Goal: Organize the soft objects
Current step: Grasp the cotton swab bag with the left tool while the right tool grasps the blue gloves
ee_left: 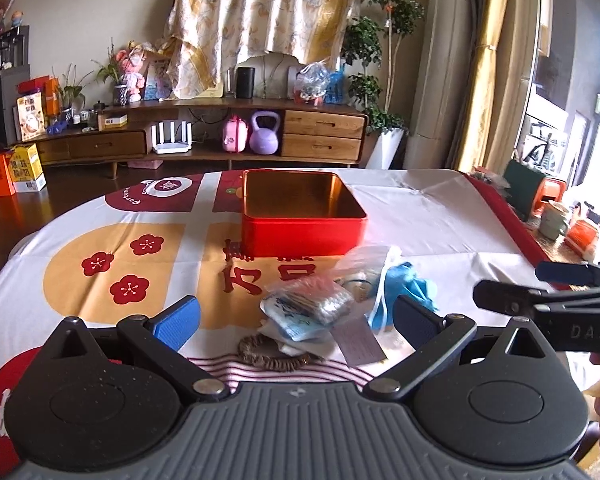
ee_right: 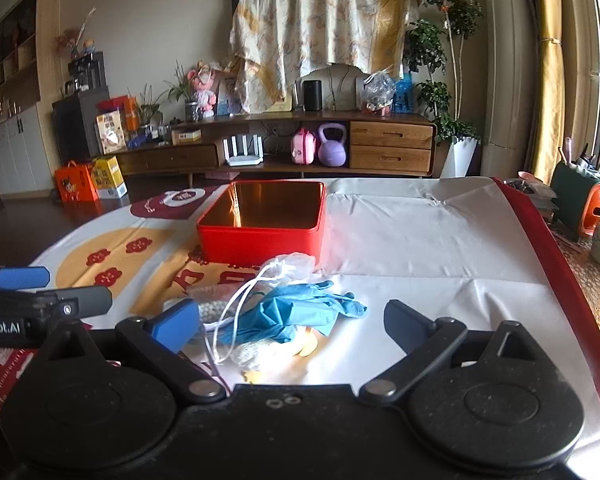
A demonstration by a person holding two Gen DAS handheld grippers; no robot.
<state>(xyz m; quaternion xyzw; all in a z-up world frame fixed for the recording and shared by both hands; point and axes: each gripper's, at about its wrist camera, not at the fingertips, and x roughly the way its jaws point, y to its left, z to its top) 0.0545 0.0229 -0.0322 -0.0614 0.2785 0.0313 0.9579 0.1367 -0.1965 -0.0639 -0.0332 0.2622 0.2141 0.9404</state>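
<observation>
covering the table, a printed cloth (ee_left: 420,216); wooden sideboard (ee_right: 392,146) behind; both jaws released

A purple kettlebell (ee_left: 265,133) sits beside a pink case (ee_left: 235,134) in the wooden TV cabinet (ee_left: 322,134), near a white router (ee_left: 171,138).

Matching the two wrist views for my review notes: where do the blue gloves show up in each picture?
Left wrist: blue gloves lie right of centre, at the right end of the pile, just past the right finger.
Right wrist: blue gloves lie at centre, between the open jaws, over a white cord.
Shared landmark: the open red tin, on the table behind the pile in both.
</observation>
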